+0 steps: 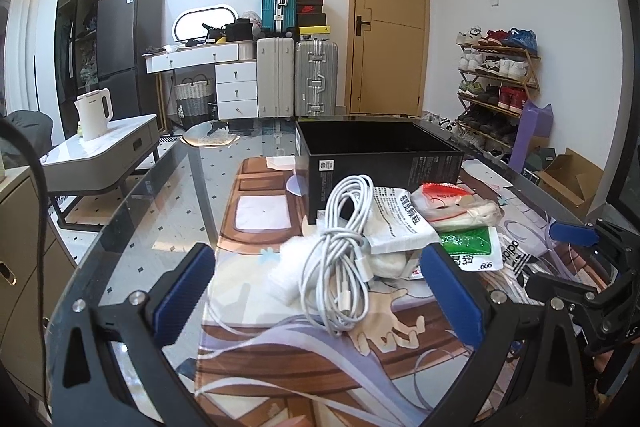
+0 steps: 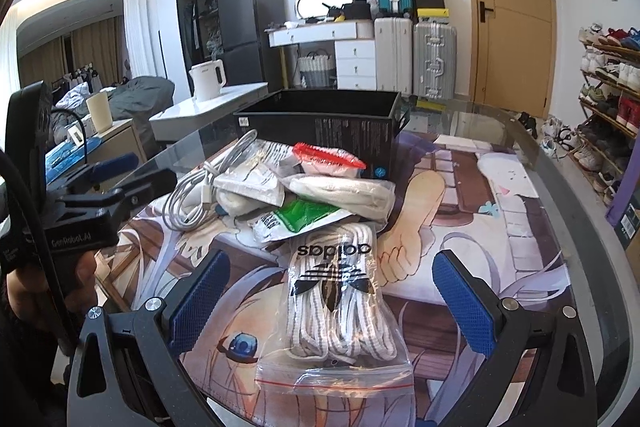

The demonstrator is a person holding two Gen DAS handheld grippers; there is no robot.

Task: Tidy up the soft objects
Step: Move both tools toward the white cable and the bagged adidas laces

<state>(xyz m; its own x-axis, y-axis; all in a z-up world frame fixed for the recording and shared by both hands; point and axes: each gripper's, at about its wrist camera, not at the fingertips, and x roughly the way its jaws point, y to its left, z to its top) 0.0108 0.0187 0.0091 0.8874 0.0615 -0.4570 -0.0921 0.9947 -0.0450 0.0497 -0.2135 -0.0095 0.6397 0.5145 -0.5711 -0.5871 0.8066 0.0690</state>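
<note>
A: From your left wrist view, what's in front of you?

B: Your left tool [image 1: 316, 291] is spread wide, gripping nothing. The coiled white cable [image 1: 340, 251] lies between its blue pads on the printed mat [image 1: 256, 343] — draped over a white fluffy piece [image 1: 288, 267]. Behind it sit a printed white packet [image 1: 400, 223], a red-topped bag [image 1: 444, 201] and a green packet [image 1: 470, 245], all just in front of the open black box [image 1: 380, 163] on the glass desk [image 1: 132, 227].

A: And from your right wrist?

B: Your right tool [image 2: 332, 299] is released too. The bagged Adidas socks [image 2: 336, 299] lie between its pads, none touching — the zip end nearest you. The pile rests past them, against the black box [image 2: 320, 131], and your left tool [image 2: 108, 183] shows at the left edge.
</note>
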